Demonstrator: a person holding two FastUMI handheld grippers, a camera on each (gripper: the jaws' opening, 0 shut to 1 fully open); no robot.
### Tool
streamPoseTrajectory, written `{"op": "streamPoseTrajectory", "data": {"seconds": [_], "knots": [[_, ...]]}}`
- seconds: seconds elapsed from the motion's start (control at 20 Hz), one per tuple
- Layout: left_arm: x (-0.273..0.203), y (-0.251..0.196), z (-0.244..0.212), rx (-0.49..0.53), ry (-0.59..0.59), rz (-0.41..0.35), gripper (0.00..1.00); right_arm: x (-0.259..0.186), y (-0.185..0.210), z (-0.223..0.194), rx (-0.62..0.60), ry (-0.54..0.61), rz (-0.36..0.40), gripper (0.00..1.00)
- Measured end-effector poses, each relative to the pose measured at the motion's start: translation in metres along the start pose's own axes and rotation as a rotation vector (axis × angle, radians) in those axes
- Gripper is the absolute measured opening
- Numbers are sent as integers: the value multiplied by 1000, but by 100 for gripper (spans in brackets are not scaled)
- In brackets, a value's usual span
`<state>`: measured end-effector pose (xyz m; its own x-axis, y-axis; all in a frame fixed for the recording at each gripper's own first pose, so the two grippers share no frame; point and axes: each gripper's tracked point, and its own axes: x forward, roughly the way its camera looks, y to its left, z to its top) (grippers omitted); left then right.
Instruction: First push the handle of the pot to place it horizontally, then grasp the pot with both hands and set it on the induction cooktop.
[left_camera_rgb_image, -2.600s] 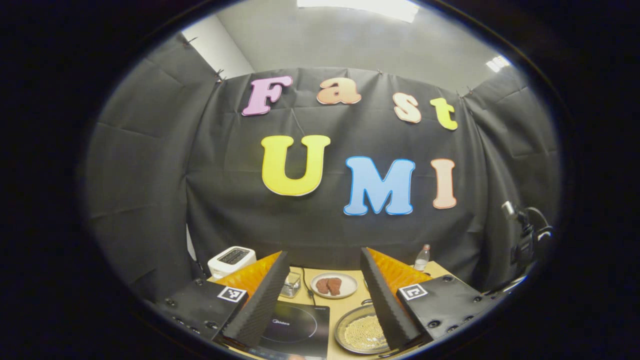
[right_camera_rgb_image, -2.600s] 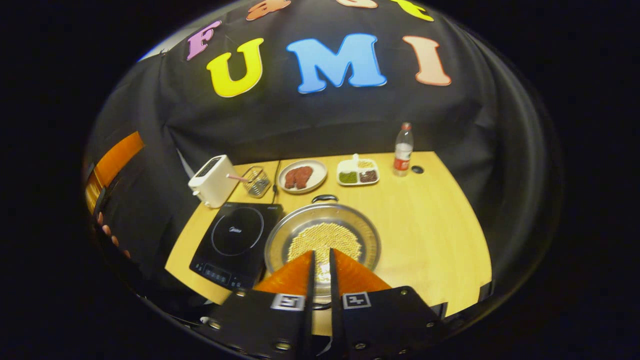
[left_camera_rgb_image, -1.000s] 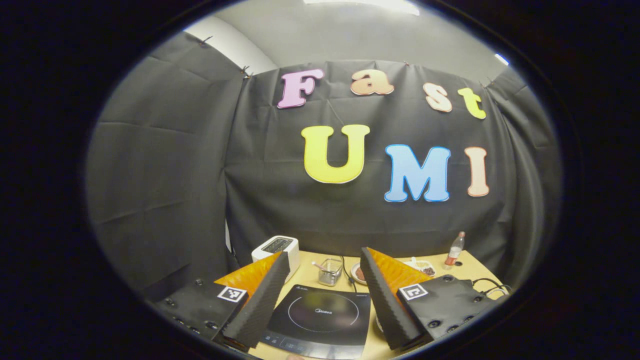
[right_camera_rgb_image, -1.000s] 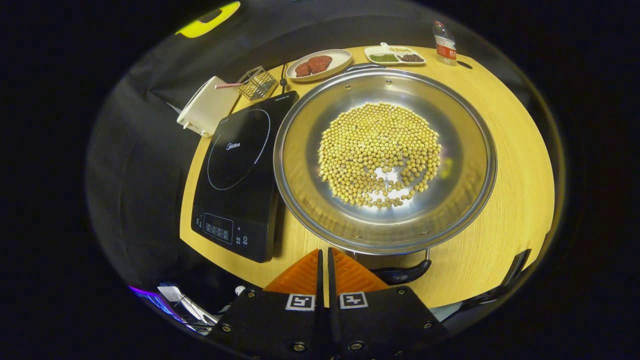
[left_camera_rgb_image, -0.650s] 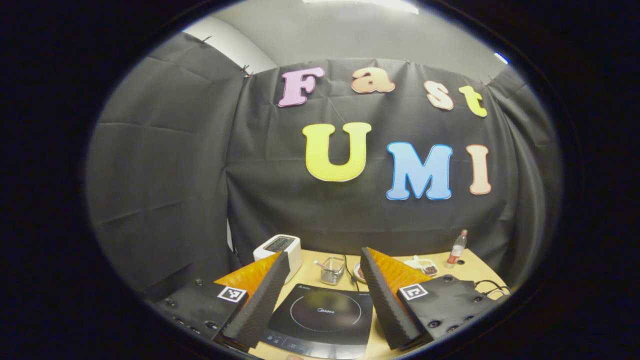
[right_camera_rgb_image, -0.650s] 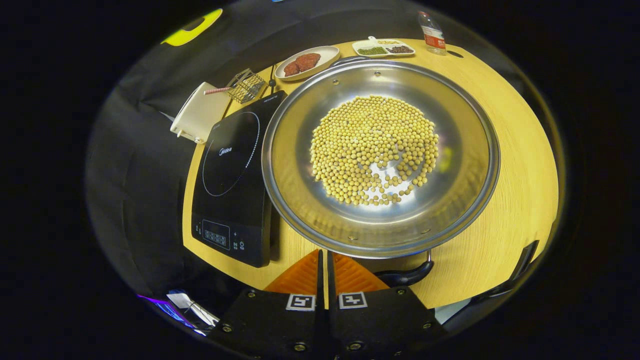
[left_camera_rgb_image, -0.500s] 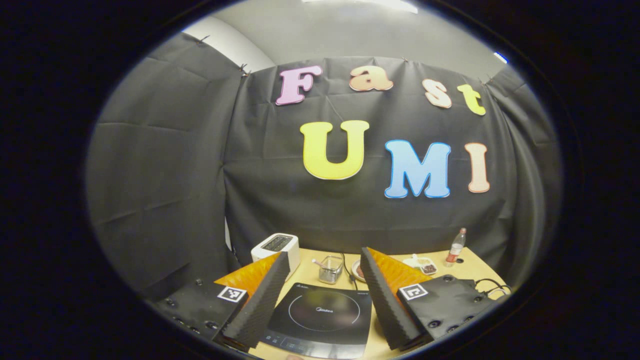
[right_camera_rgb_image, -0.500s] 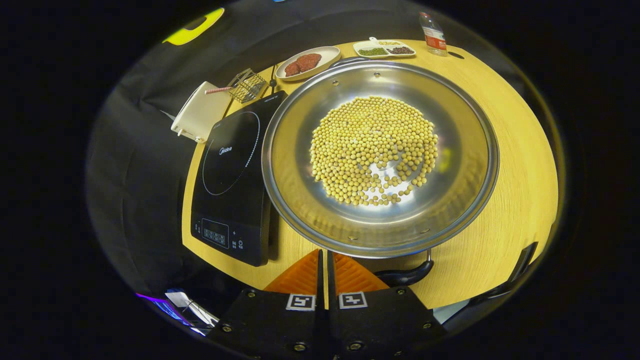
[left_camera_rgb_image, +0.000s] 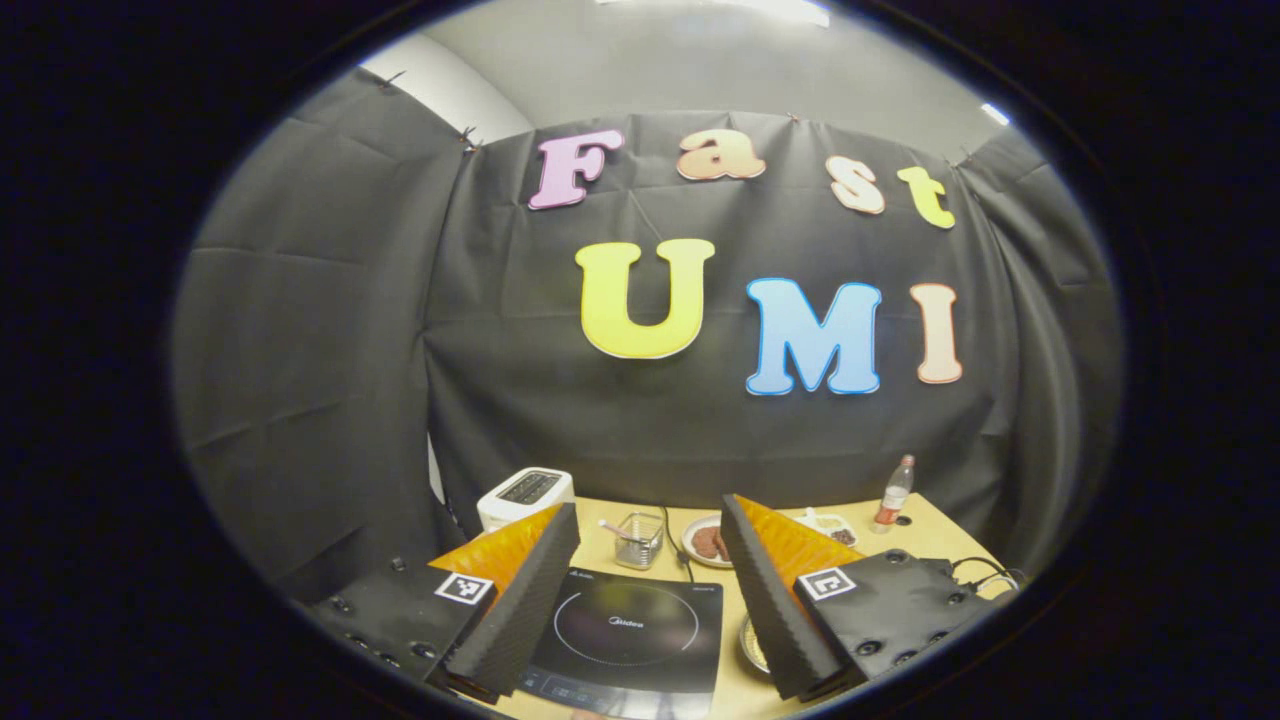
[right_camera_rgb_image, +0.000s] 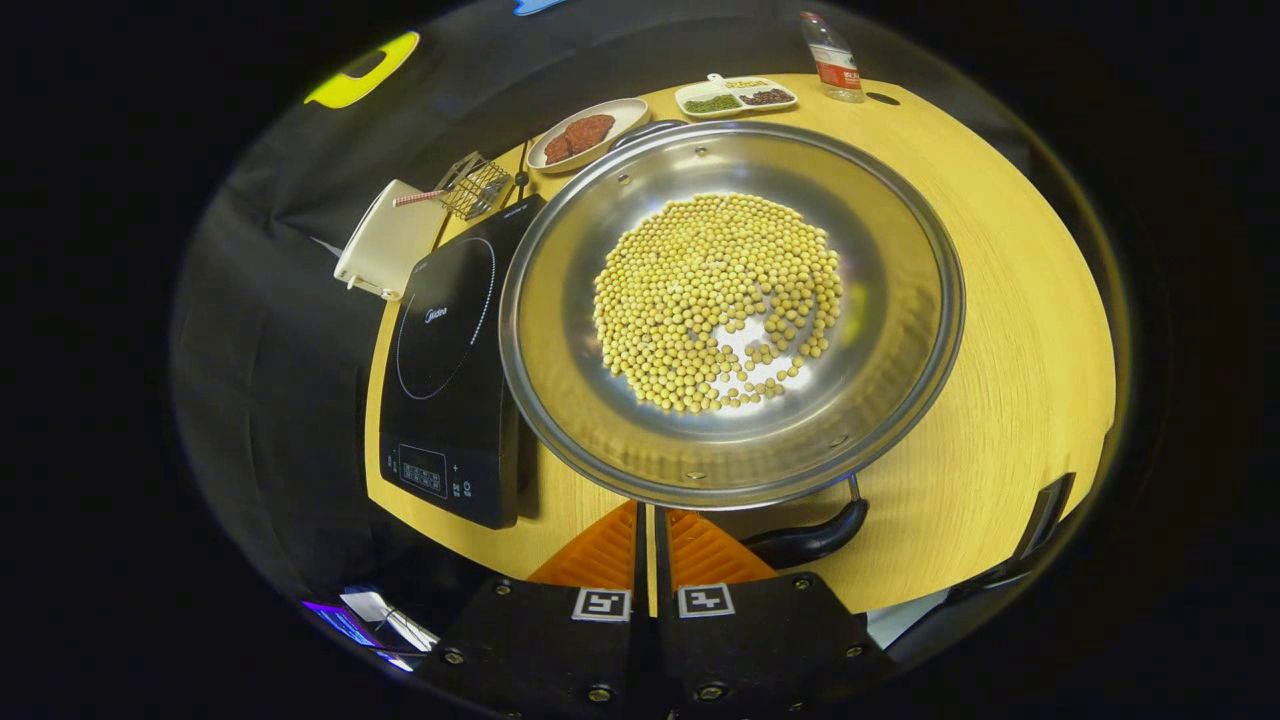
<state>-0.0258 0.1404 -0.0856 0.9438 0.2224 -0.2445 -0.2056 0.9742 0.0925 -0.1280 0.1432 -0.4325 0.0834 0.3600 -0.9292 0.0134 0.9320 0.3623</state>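
Pot on the table beside the cooktop, right gripper pinched at its near rim

Starting at the left of the right gripper view: the white toaster (right_camera_rgb_image: 385, 240) sits at the table's (right_camera_rgb_image: 1010, 330) far-left edge, a small wire basket (right_camera_rgb_image: 472, 186) just behind it. Next comes the black induction cooktop (right_camera_rgb_image: 447, 350), bare on top, control panel at its near end. Right beside it, touching or nearly so, the wide steel pot (right_camera_rgb_image: 905, 300) rests on the wood, a layer of yellow beans (right_camera_rgb_image: 715, 295) spread over its bottom. Behind it a plate of brown patties (right_camera_rgb_image: 578, 133), a divided dish (right_camera_rgb_image: 735, 97) and a bottle (right_camera_rgb_image: 826, 55) line the far edge. The pot's near handle (right_camera_rgb_image: 810, 540) hangs low under the rim, off to the right of the right gripper (right_camera_rgb_image: 646, 510), whose orange fingers are pressed together with only a sliver between them, tips at the pot's near rim; whether they touch it, I cannot tell.

Over in the left gripper view, the left gripper (left_camera_rgb_image: 645, 520) is held high, fingers spread wide apart, nothing between them. Past them lies the cooktop (left_camera_rgb_image: 625, 630), with a sliver of the pot (left_camera_rgb_image: 748, 645) showing at its right
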Motion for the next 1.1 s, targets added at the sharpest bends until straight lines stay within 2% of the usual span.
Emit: {"op": "streamPoseTrajectory", "data": {"seconds": [0.15, 0.2, 0.25, 0.3, 0.35, 0.45, 0.5, 0.55, 0.6, 0.75, 0.8, 0.85, 1.1], "knots": [[1, -10, 4, 2, -6, -16, 99, -5, -11, 1, 13, -6, -6, 3], [1, -15, 4, 2, -8, -22, 92, -6, -14, 1, 18, -8, -8, 3], [2, -19, 5, 3, -9, -28, 95, -8, -18, 2, 22, -11, -11, 3], [2, -23, 6, 5, -10, -35, 92, -9, -21, 1, 26, -12, -13, 3], [2, -27, 7, 7, -11, -39, 95, -11, -25, 2, 33, -14, -15, 3], [1, -35, 7, 11, -11, -49, 95, -14, -32, 3, 41, -17, -18, 3], [0, -39, 7, 12, -12, -54, 92, -15, -35, 2, 45, -19, -20, 3], [-1, -42, 8, 13, -13, -58, 95, -17, -39, 1, 49, -21, -22, 3], [-1, -45, 8, 14, -13, -61, 92, -18, -42, 2, 52, -22, -24, 3], [-3, -52, 10, 18, -15, -65, 92, -22, -52, 2, 60, -26, -32, 3], [-4, -54, 10, 18, -16, -65, 95, -23, -55, 3, 65, -27, -34, 3], [-5, -55, 11, 17, -17, -65, 92, -24, -58, 3, 68, -27, -34, 3], [-7, -63, 9, 19, -13, -71, 92, -28, -74, 7, 75, -27, -44, 3]]}}
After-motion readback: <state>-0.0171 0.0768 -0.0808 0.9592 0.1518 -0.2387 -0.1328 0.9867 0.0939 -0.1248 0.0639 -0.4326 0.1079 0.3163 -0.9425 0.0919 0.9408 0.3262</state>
